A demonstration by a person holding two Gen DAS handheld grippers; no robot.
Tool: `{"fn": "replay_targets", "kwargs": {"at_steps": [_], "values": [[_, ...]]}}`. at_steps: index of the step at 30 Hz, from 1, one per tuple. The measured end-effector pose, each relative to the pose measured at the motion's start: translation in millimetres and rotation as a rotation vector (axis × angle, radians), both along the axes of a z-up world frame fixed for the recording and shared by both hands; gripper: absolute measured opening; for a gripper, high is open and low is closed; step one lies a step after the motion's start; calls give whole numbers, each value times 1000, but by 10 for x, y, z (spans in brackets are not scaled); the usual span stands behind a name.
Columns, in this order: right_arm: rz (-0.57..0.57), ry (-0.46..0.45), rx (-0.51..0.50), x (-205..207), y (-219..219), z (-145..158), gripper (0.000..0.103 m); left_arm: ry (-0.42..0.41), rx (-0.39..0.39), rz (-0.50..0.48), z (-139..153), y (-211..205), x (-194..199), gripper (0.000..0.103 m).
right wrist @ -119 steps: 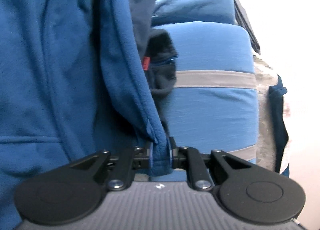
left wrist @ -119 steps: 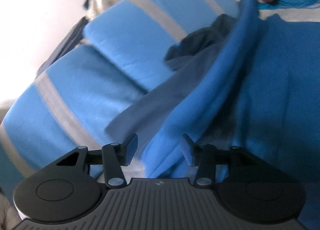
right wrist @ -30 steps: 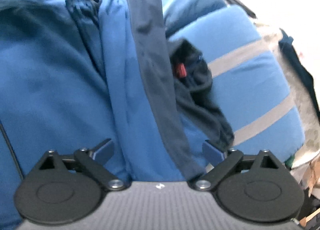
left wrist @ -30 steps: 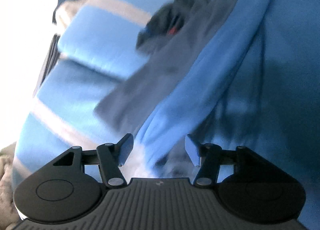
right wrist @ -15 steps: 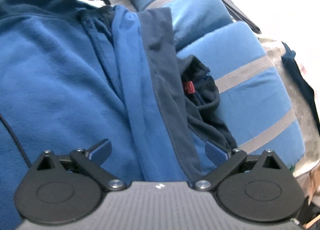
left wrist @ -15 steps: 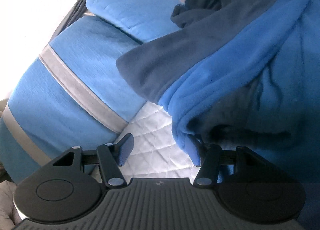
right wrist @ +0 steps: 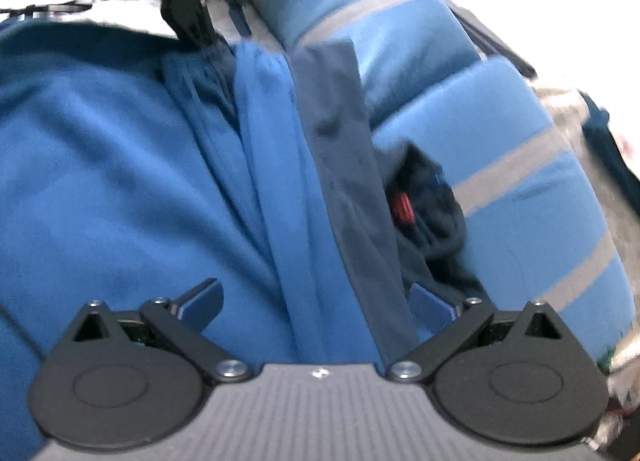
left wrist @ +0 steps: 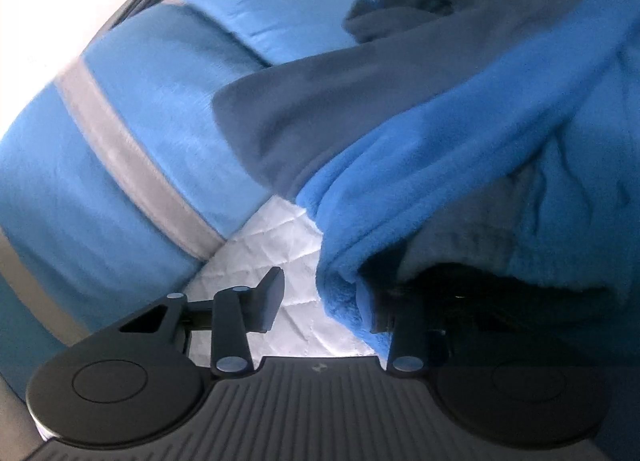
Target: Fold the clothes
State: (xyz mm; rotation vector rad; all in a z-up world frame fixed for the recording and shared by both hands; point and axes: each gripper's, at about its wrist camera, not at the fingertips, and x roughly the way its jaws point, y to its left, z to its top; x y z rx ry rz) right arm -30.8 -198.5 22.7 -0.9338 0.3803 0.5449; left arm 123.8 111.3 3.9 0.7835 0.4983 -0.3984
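**Fleece edge between closing jaws**

Your left gripper (left wrist: 320, 297) is closing, its jaws not yet pressing the thick, plush hem of the blue fleece jacket (left wrist: 460, 149) between them, above a white quilted cover (left wrist: 280, 237). Your right gripper (right wrist: 316, 301) stands wide apart over the jacket's dark grey facing (right wrist: 352, 197). Smooth, rounded blue cushions with grey stripes (left wrist: 120, 149) lie beside it.
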Motion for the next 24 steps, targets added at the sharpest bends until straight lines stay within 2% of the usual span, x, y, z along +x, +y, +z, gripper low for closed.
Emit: {"fn": "replay_targets", "kwargs": {"at_steps": [3, 6, 9, 12, 18, 20, 24], "values": [[44, -53, 67, 106, 418, 52, 102, 30, -88, 29, 11, 105, 33, 39], [74, -125, 116, 216, 875, 73, 100, 33, -124, 40, -15, 142, 12, 40], [103, -212, 66, 363, 1295, -57, 96, 11, -149, 50, -19, 149, -21, 40], [110, -215, 1, 510, 1563, -198, 93, -2, -190, 59, 22, 178, -20, 38], [102, -230, -151, 582, 1757, -402, 92, 25, -309, 81, 122, 303, 88, 38], [102, -268, -183, 567, 1802, -452, 92, 36, -337, 88, 138, 331, 99, 38], [100, -334, -244, 568, 1883, -539, 74, 43, -361, 95, 141, 346, 95, 38]]}}
